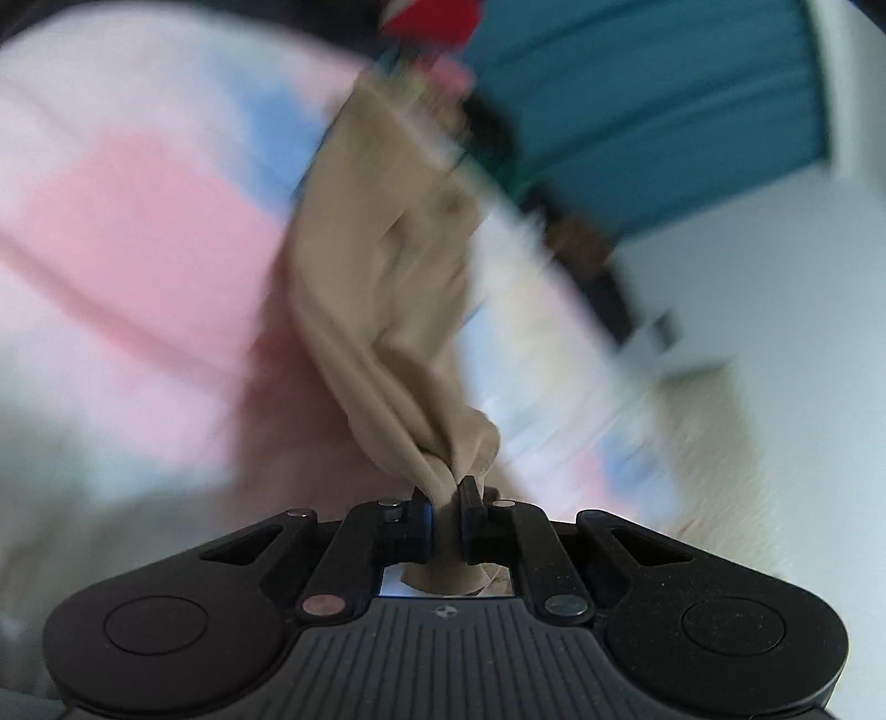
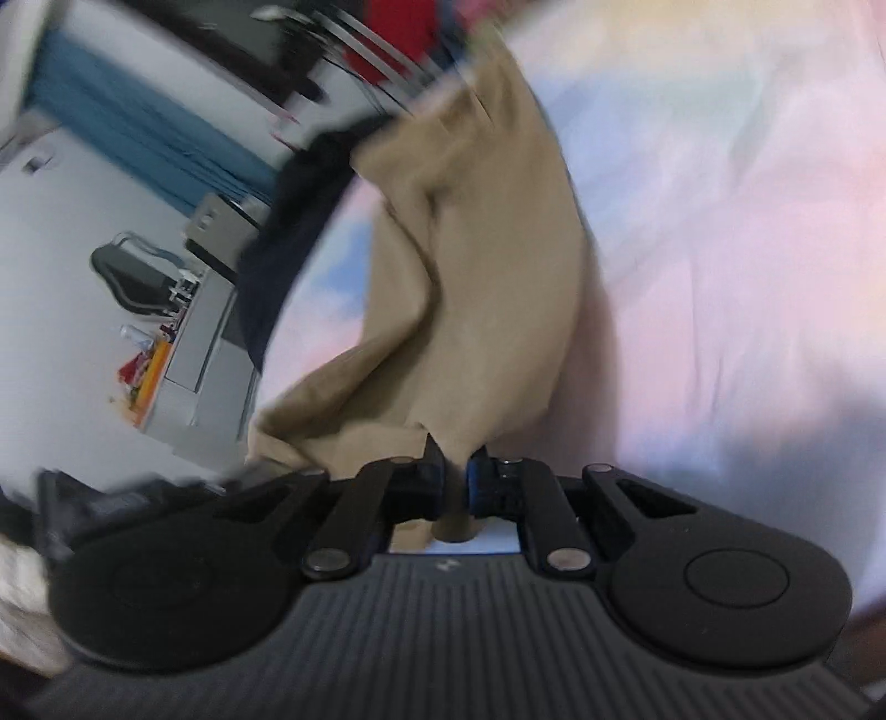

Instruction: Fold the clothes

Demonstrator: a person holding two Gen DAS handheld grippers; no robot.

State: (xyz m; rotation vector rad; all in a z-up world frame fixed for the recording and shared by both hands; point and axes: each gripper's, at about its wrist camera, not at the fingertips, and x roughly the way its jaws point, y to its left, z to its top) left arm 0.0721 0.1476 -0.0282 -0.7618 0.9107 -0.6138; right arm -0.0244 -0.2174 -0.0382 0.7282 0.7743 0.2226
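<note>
A tan garment (image 1: 382, 266) hangs bunched from my left gripper (image 1: 446, 490), whose black jaws are shut on a twisted edge of the cloth. In the right wrist view the same tan garment (image 2: 476, 310) stretches away from my right gripper (image 2: 455, 468), which is shut on another edge of it. The cloth is lifted off a bed sheet (image 1: 127, 232) with pink, blue and white patches (image 2: 720, 221). Both views are blurred by motion.
Teal curtains (image 1: 653, 99) and a white wall (image 1: 775, 277) lie beyond the bed. A red item (image 2: 398, 33) and dark clothing (image 2: 288, 221) sit at the bed's far edge. A grey desk with small objects (image 2: 183, 332) stands by the wall.
</note>
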